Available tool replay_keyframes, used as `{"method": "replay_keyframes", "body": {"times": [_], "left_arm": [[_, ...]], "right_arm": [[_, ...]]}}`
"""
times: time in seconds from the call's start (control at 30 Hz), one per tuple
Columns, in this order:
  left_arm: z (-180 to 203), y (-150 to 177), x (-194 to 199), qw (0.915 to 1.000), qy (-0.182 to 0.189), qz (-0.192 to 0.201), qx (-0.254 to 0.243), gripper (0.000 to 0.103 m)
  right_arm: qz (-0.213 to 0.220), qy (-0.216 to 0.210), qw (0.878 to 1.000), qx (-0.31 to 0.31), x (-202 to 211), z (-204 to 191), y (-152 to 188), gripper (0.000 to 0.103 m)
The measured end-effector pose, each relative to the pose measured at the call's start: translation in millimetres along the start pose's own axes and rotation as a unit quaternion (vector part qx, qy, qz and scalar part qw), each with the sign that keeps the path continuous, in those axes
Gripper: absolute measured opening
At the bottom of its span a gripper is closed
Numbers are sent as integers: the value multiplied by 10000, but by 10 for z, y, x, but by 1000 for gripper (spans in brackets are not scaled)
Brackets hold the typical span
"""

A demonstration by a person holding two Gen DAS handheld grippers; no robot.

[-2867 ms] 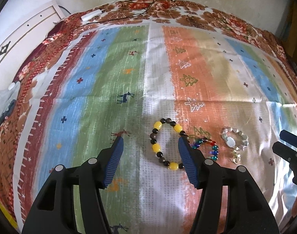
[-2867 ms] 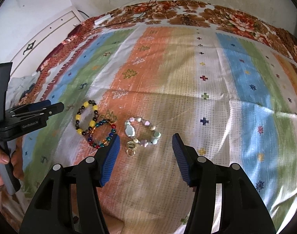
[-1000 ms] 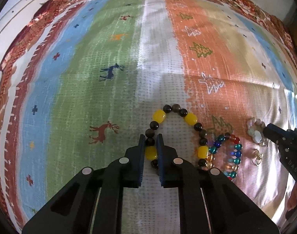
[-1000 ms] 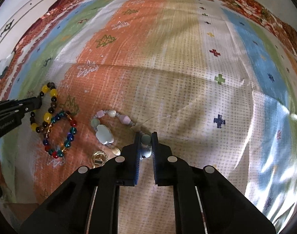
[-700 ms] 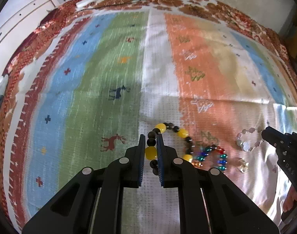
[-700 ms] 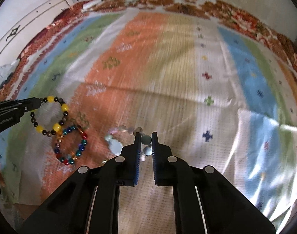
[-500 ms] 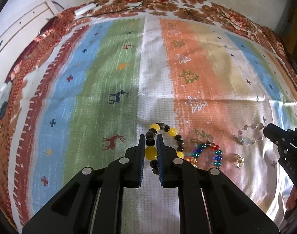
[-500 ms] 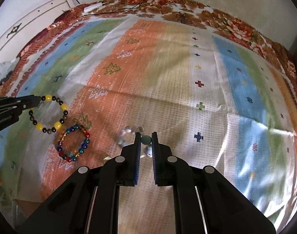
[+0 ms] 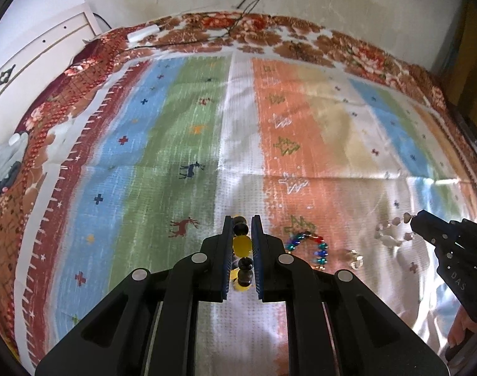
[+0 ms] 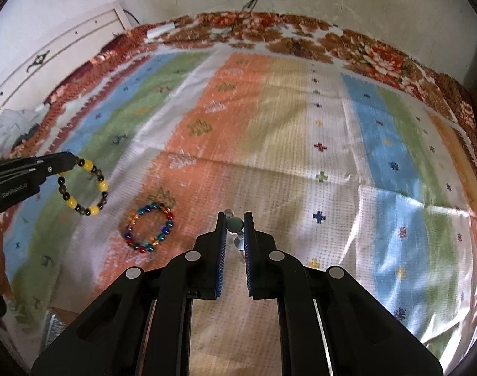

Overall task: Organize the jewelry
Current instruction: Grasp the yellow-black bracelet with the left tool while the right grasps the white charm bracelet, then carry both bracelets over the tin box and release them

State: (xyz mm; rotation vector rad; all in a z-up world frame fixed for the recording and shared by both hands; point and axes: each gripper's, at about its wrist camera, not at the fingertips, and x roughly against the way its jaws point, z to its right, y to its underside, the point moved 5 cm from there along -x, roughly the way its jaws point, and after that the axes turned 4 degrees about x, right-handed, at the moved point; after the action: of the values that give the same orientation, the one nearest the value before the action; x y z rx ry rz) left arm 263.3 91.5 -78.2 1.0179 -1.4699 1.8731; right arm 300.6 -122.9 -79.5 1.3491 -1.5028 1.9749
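Yellow-and-black bracelet [image 9: 241,247] hangs pinched in the left gripper [image 9: 241,222]; pale bracelet [image 10: 235,228] sits clamped in the right gripper [image 10: 233,219], both above the striped cloth [image 10: 301,156].

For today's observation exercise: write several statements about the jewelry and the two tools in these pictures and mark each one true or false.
1. The left tool is shut on the yellow and black bracelet. True.
2. The right tool stands wide open. False: it is shut on the pale bead bracelet.
3. The multicoloured bracelet lies on the striped cloth, with no tool on it. True.
4. The small gold ring is clamped in the left tool. False: it lies on the cloth, beside the multicoloured bracelet.
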Motion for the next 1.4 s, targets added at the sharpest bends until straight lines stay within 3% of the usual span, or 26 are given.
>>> {"method": "replay_keyframes", "body": {"times": [0.37,0.73,1.07,1.27,1.4], "left_arm": [[103,201,294,9997,-4,195,-148,11],[313,335,791,9968,424,646,-228,11],[418,524,1037,9938,357,945,-474,11],[484,610,1231,9893,558,1223,-566,11],[501,712,1260,9898,668,1125,-573,11]], "right_arm": [[256,-128,9996,-39,348,-39,105,11],[588,-339,9977,57,738,-179,233,11],[662,-349,9970,208,824,-287,333,11],[829,-512,9948,299,977,-391,386,11],[965,-538,9933,330,1091,-440,430,11]]}}
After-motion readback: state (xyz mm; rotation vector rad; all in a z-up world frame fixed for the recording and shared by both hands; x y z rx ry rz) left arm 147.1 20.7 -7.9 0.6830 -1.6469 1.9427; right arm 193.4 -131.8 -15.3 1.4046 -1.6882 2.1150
